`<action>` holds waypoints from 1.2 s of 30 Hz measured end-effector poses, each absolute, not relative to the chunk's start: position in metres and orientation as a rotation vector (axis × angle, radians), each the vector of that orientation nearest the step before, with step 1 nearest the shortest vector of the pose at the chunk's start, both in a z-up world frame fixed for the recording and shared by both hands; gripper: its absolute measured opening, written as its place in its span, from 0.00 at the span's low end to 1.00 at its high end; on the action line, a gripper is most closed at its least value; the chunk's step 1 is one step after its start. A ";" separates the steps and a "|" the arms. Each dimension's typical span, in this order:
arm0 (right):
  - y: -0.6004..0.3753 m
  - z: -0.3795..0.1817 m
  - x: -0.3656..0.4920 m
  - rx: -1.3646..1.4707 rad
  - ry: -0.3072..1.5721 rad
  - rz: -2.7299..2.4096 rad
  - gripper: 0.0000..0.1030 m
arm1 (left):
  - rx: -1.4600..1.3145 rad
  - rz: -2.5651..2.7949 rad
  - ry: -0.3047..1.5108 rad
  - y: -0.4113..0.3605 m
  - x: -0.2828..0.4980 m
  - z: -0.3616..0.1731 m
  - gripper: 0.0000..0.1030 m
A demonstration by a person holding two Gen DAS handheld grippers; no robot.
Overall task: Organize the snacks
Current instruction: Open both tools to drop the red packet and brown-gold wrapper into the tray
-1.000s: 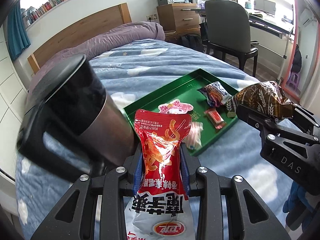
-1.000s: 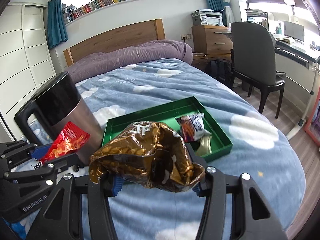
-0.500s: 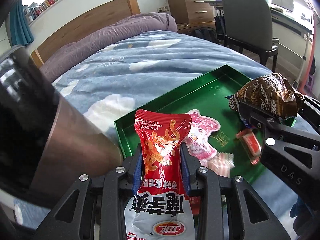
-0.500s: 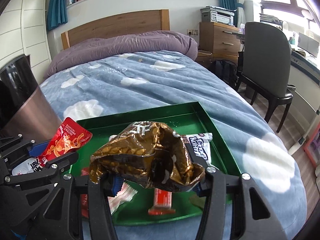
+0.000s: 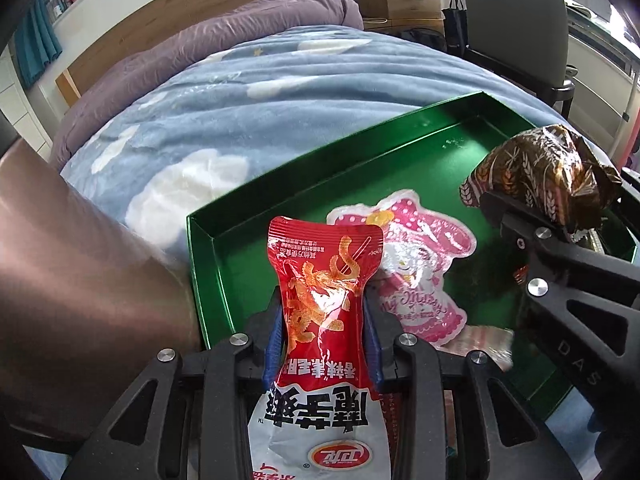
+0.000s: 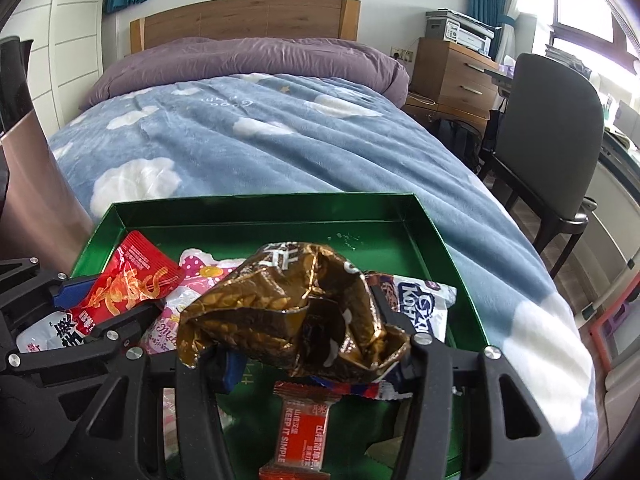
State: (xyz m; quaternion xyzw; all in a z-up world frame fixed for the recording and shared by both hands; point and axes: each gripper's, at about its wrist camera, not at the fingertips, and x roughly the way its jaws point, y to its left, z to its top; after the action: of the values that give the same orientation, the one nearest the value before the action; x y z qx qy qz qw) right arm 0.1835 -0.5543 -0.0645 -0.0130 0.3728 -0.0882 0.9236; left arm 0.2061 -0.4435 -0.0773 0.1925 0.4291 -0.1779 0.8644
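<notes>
One green tray [image 6: 436, 236], six snack packets, two hand-held grippers, one chair [image 6: 548, 128]

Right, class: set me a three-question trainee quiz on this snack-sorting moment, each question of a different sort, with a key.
1. True or false: the left tool grips a red packet.
2. What does the right tool hold? A) brown foil bag B) pink pouch C) nothing
3. Fill in: the pink pouch lies in the green ____.

Key: 1 true; 2 A; 3 tray.
</notes>
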 end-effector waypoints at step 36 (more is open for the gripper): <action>-0.547 -0.062 0.161 -0.044 0.819 -0.192 1.00 | 0.475 -0.362 0.915 -0.436 0.187 -0.067 0.47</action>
State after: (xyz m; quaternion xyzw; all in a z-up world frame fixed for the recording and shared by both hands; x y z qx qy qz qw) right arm 0.1606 -0.5468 -0.0615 -0.0216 0.3974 -0.0933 0.9126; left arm 0.1866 -0.4360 -0.0669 0.2259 0.4351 -0.1723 0.8544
